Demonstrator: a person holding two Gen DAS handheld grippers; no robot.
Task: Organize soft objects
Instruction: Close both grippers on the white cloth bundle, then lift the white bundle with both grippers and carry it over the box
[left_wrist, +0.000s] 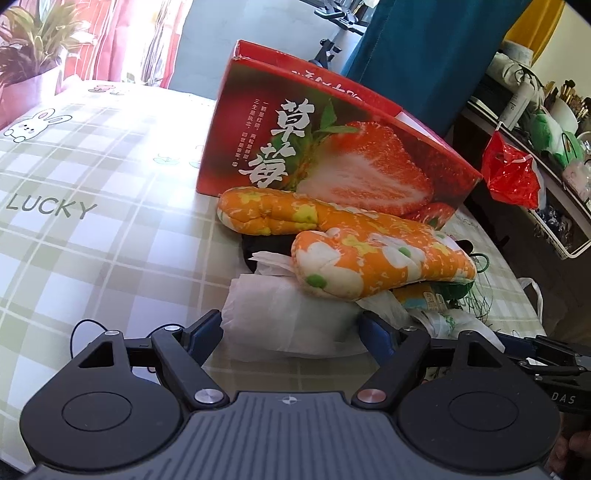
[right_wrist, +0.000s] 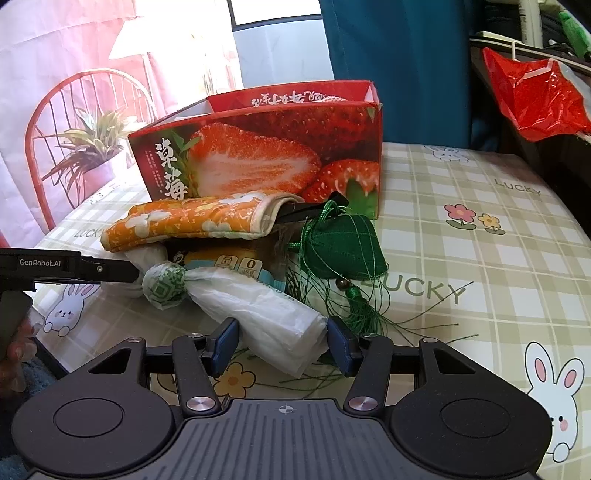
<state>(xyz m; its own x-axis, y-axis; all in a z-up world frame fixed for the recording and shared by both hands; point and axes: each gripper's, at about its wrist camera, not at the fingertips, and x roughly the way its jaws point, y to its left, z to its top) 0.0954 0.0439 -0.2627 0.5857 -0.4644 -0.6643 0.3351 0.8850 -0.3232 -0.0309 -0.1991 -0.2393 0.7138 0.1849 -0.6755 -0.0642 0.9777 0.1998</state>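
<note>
Left wrist view. Landmark: tall red cardboard strawberry box (left_wrist: 332, 147), open at the top, standing on the green-and-white checked tablecloth (left_wrist: 92, 221) printed with rabbits and "LUCKY".
- Orange quilted oven mitt with white and yellow flowers (left_wrist: 369, 254): lies along the foot of the box, on top of the heap in front of it.
- Crumpled white plastic bag (left_wrist: 291, 314): on the near side of the mitt from the box, partly under it. It sits in the gap of the left gripper (left_wrist: 291, 332); jaws spread wide, blue pads (left_wrist: 205, 334) at either flank of the bag. Contact with the pads cannot be told.
- Dark item and packet with a printed label: under the mitt, mostly hidden.
- Red plastic bag (left_wrist: 511, 177): right of the box, hanging at a cluttered shelf.
- Potted plant (left_wrist: 29, 48): far left of the box.

Right wrist view. Same box (right_wrist: 266, 155) behind the heap.
- Mitt (right_wrist: 192, 221): against the box front.
- Green fabric pouch with cord tassels (right_wrist: 343, 243): at the box's right front corner.
- Rolled white plastic bag, knotted at a green-printed end (right_wrist: 258, 314): in front of the mitt, running diagonally; its near end lies between the parted jaws of the right gripper (right_wrist: 282, 345), not clamped.
- Left gripper (right_wrist: 125, 271): reaches in from the left to the heap beside the knot; its fingertips are hidden here.
- Red wire chair (right_wrist: 74, 129): left of the box.
</note>
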